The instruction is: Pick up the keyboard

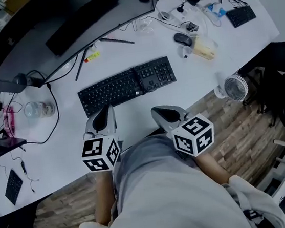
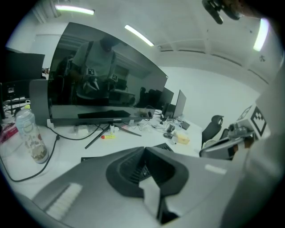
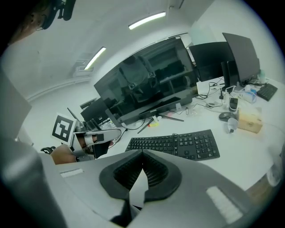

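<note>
A black full-size keyboard lies flat on the white desk, in front of a wide curved monitor. In the right gripper view the keyboard lies just beyond the jaws; in the left gripper view only a sliver of the keyboard shows behind the jaws. My left gripper hovers near the keyboard's left end, shut, nothing held. My right gripper hangs by the desk's front edge below the keyboard's right end, shut and empty too. Neither touches the keyboard.
A glass jar and black cables lie to the left. A mouse, a cup and a tan box sit at the right. A small fan stands off the desk's right edge.
</note>
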Tool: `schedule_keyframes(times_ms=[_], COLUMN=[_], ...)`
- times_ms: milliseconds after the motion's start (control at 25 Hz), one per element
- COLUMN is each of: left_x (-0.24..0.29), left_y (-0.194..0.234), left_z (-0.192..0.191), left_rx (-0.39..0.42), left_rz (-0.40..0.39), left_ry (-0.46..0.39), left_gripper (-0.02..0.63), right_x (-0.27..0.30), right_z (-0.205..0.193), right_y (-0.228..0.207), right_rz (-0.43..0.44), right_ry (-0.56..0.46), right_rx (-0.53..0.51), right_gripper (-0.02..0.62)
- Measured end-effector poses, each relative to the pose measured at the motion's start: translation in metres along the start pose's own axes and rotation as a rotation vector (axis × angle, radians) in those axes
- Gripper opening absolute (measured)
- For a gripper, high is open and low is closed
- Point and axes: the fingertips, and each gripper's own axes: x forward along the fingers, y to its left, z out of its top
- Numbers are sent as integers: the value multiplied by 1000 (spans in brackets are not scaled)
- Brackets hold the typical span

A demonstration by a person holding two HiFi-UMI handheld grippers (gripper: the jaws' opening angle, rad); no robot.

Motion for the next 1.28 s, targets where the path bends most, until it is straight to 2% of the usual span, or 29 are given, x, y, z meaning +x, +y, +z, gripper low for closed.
schedule_keyframes(times_ms=[120,240,320,440,720,1040,1280], left_x=[13,27,35,46,76,103,125], left_y=[-5,-15,-16,-12,-8,3,11], left_z=[-1,-9,-11,-6,-11,-10,-18], left_rx=[52,123,157,170,209,322,338], left_rz=[-53,-146,-168,-164,-184,-183,-177], left_ry=[38,115,151,164,224,297,355], left_gripper=[0,0,0,0,0,0,0], right_x=[0,4,10,21,55,90,113], right_z=[-4,1,3,5,-11,-34,-53], right_y=[-8,-11,-14,-19,-31,-40,-57], right_rz=[-9,-9,-2,24,54,106,87], right_ry=[4,-8,-7,14,120,227,288], right_rx=[56,65,76,86,28,64,128], right_gripper=[-6,-6,-6,-6,-6,-6,-6])
